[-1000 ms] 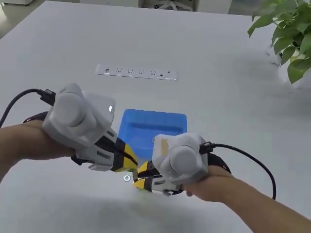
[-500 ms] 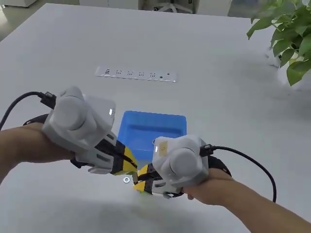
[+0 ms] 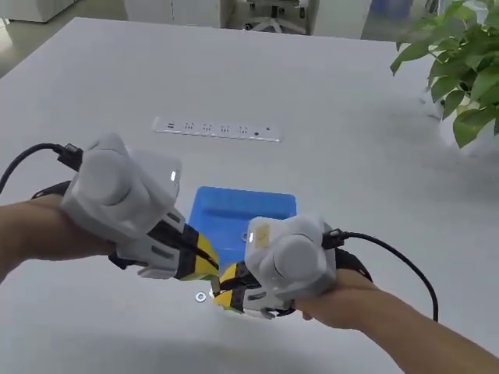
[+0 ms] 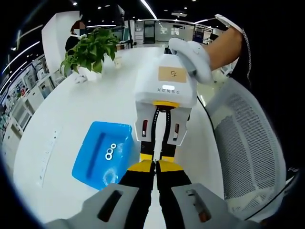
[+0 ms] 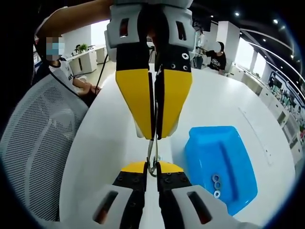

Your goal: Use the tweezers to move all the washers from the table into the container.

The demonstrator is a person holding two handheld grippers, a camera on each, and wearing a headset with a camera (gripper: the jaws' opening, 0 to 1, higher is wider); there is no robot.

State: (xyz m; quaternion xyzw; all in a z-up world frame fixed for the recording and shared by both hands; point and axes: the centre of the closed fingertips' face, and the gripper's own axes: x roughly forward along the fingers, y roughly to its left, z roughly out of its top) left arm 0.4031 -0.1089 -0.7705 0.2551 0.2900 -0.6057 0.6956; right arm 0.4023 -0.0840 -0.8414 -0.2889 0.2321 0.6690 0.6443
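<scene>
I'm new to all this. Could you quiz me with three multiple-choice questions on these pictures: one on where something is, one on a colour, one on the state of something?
1. Where does the loose washer lie?
A) on the chair seat
B) beside the power strip
C) on the table, close by the right gripper

2. What colour is the container?
A) blue
B) red
C) green

3. How do the right gripper's jaws stand?
A) wide open
B) shut on the tweezers
C) clamped on the container's rim

Answers:
1 C: the head view shows the washer on bare tabletop just beside that gripper's yellow tips.
2 A: the container is bright blue in every view.
3 B: the right gripper view shows its jaws closed on the thin metal tweezers.
</scene>
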